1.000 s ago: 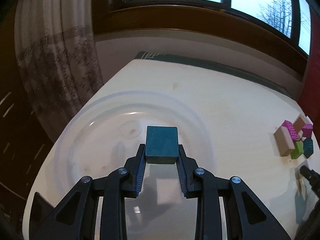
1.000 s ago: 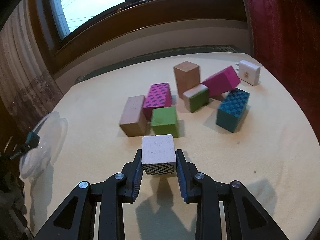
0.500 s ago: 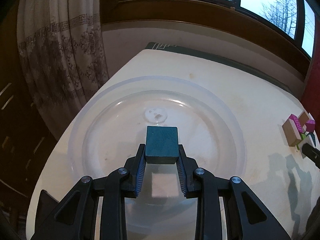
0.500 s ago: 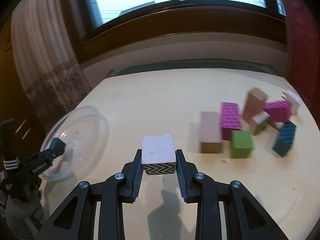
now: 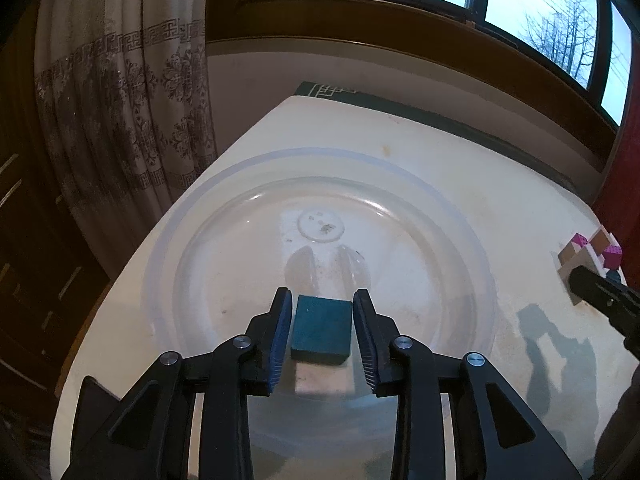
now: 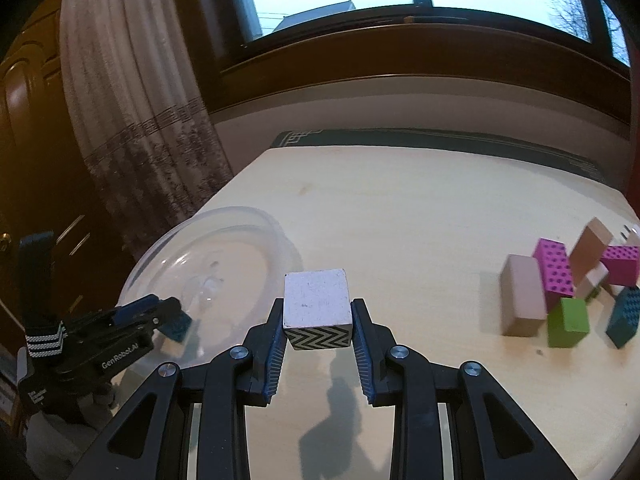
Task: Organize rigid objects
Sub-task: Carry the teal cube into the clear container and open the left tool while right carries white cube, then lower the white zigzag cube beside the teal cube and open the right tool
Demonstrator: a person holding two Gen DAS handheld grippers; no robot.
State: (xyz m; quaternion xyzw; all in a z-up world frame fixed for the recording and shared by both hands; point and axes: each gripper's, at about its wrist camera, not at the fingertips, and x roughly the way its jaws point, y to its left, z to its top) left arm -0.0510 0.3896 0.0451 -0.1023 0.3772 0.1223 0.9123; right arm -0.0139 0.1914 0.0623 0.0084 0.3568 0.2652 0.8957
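Observation:
A teal block [image 5: 321, 334] lies low inside the clear plastic bowl [image 5: 320, 152] at the table's left end. My left gripper [image 5: 320, 300] stands open around the block, with a slim gap showing on each side. The right wrist view shows that gripper [image 6: 160, 310] at the bowl [image 6: 240, 216], the teal block [image 6: 176, 326] tilted just under its tips. My right gripper [image 6: 318, 308] is shut on a white block with a black chevron side [image 6: 316, 300], held above the table just right of the bowl.
Several loose blocks [image 6: 560, 280], magenta dotted, tan, green and teal, cluster at the right of the cream table [image 6: 400, 200]. A curtain [image 6: 140, 140] and dark cabinet stand past the table's left edge. A window sill runs behind.
My left gripper lowered into the bowl and opened, letting the teal block down. My right gripper swung left from the block cluster toward the bowl with the white block.

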